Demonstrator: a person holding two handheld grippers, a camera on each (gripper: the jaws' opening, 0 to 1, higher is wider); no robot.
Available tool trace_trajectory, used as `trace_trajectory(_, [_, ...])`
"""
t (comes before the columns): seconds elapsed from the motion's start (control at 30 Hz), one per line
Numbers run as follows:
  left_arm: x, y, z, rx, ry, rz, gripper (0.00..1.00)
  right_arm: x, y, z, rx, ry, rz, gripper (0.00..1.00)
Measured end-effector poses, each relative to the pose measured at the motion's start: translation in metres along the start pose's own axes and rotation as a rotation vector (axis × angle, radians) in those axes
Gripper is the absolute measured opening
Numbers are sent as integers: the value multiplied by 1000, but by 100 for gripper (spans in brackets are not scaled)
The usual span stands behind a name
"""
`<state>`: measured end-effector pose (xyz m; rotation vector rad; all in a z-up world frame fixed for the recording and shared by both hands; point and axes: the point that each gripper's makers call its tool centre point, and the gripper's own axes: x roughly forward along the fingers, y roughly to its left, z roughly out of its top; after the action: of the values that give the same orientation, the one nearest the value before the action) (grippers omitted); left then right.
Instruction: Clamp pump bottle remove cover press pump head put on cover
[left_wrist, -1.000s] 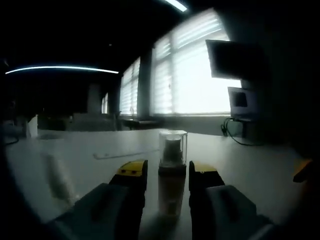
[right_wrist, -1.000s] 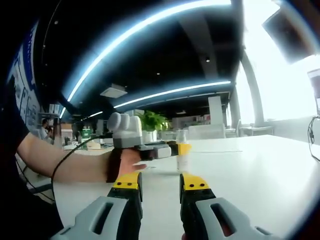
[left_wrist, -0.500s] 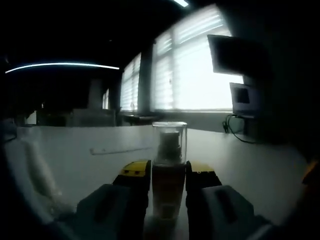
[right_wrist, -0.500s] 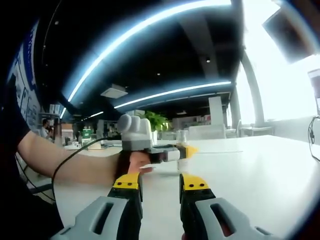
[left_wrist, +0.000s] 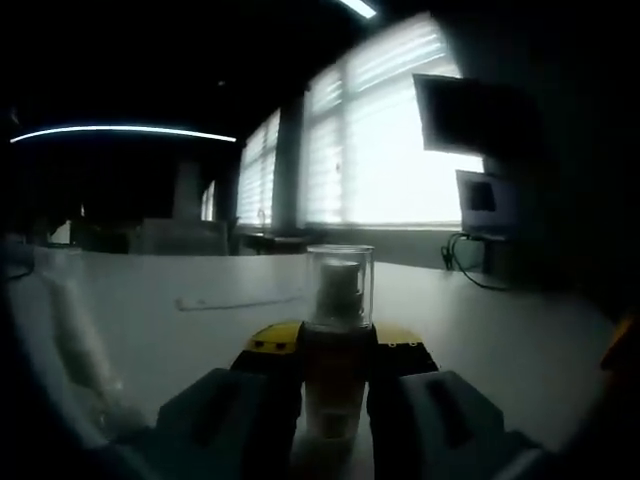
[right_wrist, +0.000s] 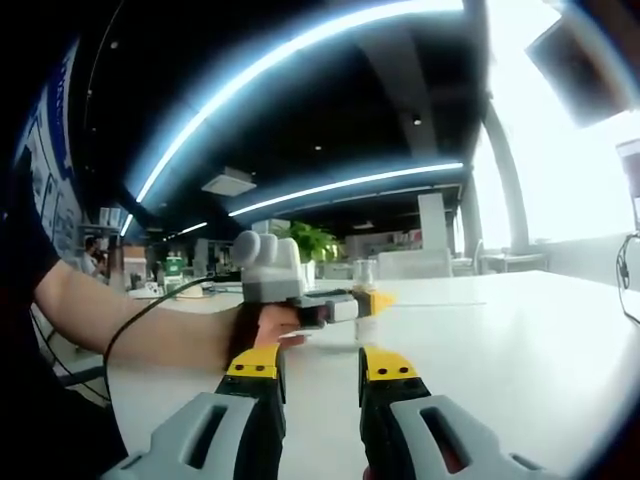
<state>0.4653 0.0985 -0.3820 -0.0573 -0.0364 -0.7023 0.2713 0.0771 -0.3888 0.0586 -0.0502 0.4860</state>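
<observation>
Pump bottle (left_wrist: 334, 385) stood upright on the white table (left_wrist: 200, 320), pinched between the left gripper (left_wrist: 333, 345) jaws.
Its clear cover (left_wrist: 339, 286) rose above them; the right gripper (right_wrist: 319, 368) hung apart, jaws parted around nothing.

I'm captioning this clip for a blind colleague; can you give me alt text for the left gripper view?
The left hand-held gripper is shut on a pump bottle that stands upright on a white table, its clear cover on. Behind it are bright blinded windows in a dim room.
</observation>
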Motion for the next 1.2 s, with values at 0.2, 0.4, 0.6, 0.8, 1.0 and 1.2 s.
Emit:
trace_trajectory(0.2, [-5,0,3,-58,-21,-16,15,0,0,0,-1,-1,0,24])
trace_trajectory(0.4, [-12,5,9,-53,-44,-36,15,0,0,-1,-5,0,1,23])
trace_trajectory(0.6, [-22,5,11,-42,-46,-71,15,0,1,-1,-8,3,-2,23])
trace_trajectory(0.8, [-30,2,3,-7,16,-76,15,0,0,-2,-12,7,-3,23])
trace_trajectory(1.0, [-40,9,6,-72,3,-72,14,0,2,-2,-14,8,-4,23])
trace_trajectory(1.2, [-54,2,17,-66,-32,-119,14,0,1,-2,-14,9,-4,23])
